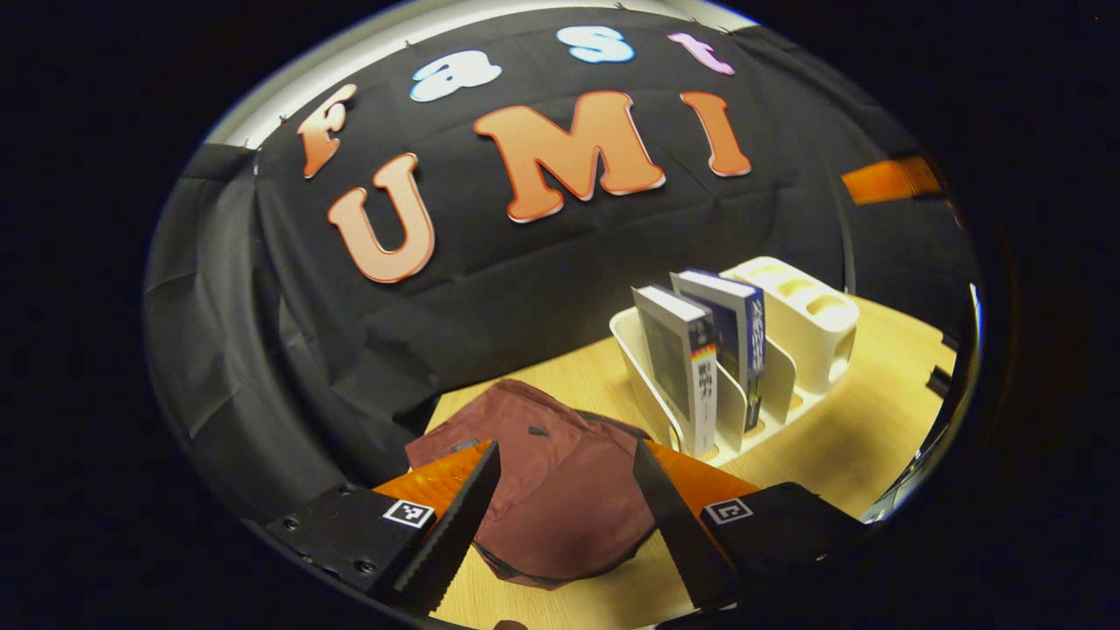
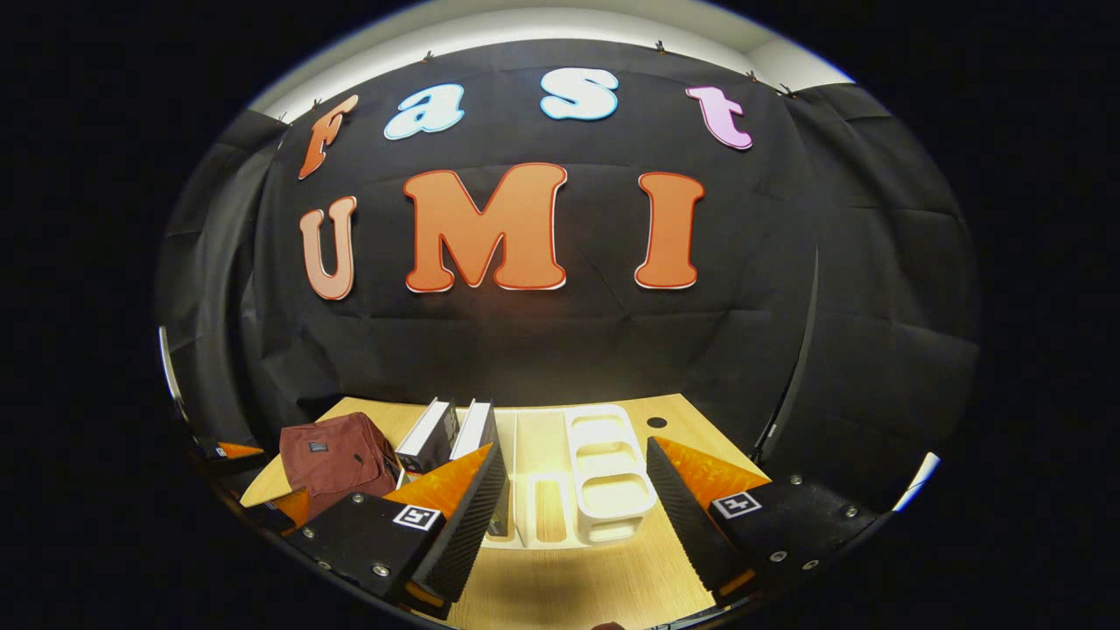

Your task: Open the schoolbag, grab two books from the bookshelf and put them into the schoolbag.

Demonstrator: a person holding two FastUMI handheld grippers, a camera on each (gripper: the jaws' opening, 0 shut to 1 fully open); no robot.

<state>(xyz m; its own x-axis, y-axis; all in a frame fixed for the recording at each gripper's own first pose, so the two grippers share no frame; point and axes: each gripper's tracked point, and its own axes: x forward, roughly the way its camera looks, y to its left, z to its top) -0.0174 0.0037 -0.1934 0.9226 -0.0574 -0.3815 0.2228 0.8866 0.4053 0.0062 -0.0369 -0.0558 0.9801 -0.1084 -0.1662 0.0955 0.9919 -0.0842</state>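
Observation:
A dark red schoolbag point(image 1: 560, 490) lies on the wooden table, its flap down; in the left gripper view my left gripper point(image 1: 567, 490) hovers open just above and in front of it. Two books point(image 1: 704, 350) stand upright in the white bookshelf point(image 1: 643, 385) to the bag's right. In the right gripper view the schoolbag point(image 2: 337, 459) is at the left, the two books point(image 2: 451, 433) stand in the bookshelf point(image 2: 547, 503), and my right gripper point(image 2: 573, 494) is open, raised in front of the shelf with nothing between its fingers. The other gripper point(image 2: 236, 455) peeks in at the far left.
A white holder with rounded compartments point(image 1: 801, 315) forms the shelf's right part, seen as the compartments point(image 2: 608, 477) in the right gripper view. The wooden table point(image 1: 840, 437) ends at the black cloth wall behind. A small dark hole point(image 2: 656, 423) marks the tabletop at the back right.

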